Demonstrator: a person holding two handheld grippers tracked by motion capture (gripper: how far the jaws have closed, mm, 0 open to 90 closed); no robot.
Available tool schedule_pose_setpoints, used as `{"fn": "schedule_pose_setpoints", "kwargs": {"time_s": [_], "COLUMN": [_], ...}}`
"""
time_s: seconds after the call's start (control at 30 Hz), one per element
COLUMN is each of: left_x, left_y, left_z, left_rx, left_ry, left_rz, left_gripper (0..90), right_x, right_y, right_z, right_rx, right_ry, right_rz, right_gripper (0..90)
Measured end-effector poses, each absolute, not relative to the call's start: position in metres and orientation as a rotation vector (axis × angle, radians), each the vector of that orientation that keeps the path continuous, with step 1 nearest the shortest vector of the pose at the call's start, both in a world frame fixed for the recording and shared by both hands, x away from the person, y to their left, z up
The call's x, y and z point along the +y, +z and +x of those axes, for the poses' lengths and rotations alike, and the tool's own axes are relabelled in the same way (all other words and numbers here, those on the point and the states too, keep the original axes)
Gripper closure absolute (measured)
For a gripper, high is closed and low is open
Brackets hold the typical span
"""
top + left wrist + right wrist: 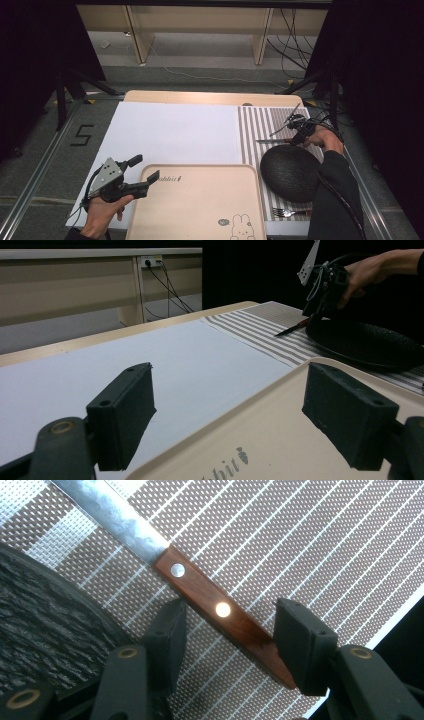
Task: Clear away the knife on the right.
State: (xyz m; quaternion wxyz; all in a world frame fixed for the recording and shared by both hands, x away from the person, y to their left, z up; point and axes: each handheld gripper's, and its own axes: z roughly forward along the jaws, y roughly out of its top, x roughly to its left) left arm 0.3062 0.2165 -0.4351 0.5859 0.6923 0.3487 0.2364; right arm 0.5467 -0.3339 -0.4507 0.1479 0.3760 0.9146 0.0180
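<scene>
Straddling: wood-handled table knife, handle lying between the right gripper jaws, pads either side with gaps showing, not yet pressing.
Handle axis: running slantwise across the jaw gap in the right gripper view, from 5 o'clock at the butt to 10 o'clock at the steel blade; butt close to the right-hand pad, so the squeeze would meet the handle askew.
Knife place: flat on the brown-and-white striped woven placemat, at 12 o'clock of the round black textured plate, blade pointing to 9 o'clock in the high view.
Nearer hand: right, directly over the knife.
Left gripper: jaws wide apart, holding nothing, hovering over the 9 o'clock corner of the beige rabbit-print tray, well apart from the knife.
Far side: white sheet beyond the tray.
</scene>
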Motion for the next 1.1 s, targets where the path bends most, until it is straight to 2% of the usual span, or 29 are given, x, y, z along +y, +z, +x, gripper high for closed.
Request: {"fn": "schedule_pose_setpoints", "kwargs": {"time_s": [0.53,0.63,1.1], "left_x": [0.217,0.2169,0.2169], "left_y": [-0.4349,-0.4349,-0.435], "left_z": [0.3056,0.3056,0.3054], "left_rx": [0.817,0.817,0.818], "left_ry": [0.555,0.555,0.554], "left_rz": [1.618,1.619,1.618], "left_gripper": [19.9,19.9,19.9], "right_x": [-0.3364,-0.336,-0.3319], "right_y": [-0.4501,-0.4501,-0.4505], "right_z": [0.5466,0.546,0.5433], "right_rx": [2.637,2.647,2.67], "right_ry": [0.065,0.074,0.066], "right_rz": [1.07,1.061,1.018], "right_gripper": [47.1,53.0,62.2]}}
